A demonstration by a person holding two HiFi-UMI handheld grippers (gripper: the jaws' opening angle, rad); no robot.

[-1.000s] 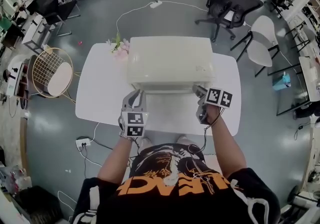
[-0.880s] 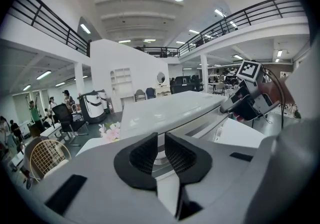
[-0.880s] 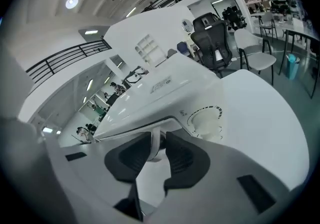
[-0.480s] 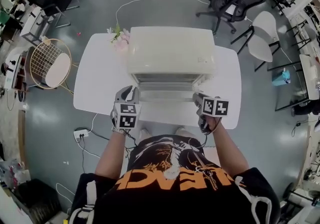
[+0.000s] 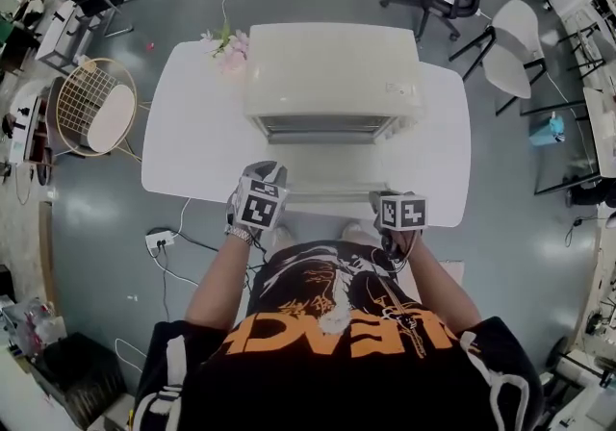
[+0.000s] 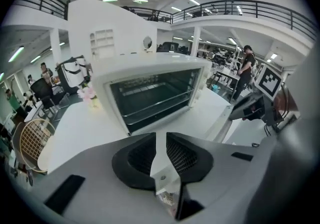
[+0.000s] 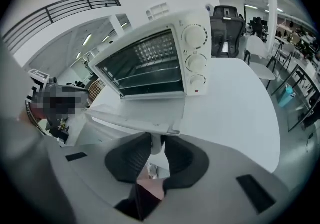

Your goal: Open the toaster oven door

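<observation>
Cream-white and boxy, the metal toaster oven [image 5: 332,68] stands at the far middle of the smooth white worktop [image 5: 188,145], and we see its glass-paned drop-down door [image 5: 327,189] swung down to about level in front of the oven, reaching toward the worktop's near edge. Our left tongs [image 5: 267,175] are at the left end of that door's front edge, their dark ribbed jaws closed to a narrow slot with the door's white handle [image 6: 159,160] pinched between them. Our right tongs [image 5: 382,198] are at the right end of the same edge, jaws likewise closed tight on the handle's post just under the door's lip [image 7: 172,130]. Inside the oven's dark cavity a silver wire rack [image 6: 150,99] lies level. Three round cream dials [image 7: 196,61] run down the oven's right front panel. A small bunch of pale pink flowers [image 5: 229,46] sits at the oven's far left corner.
</observation>
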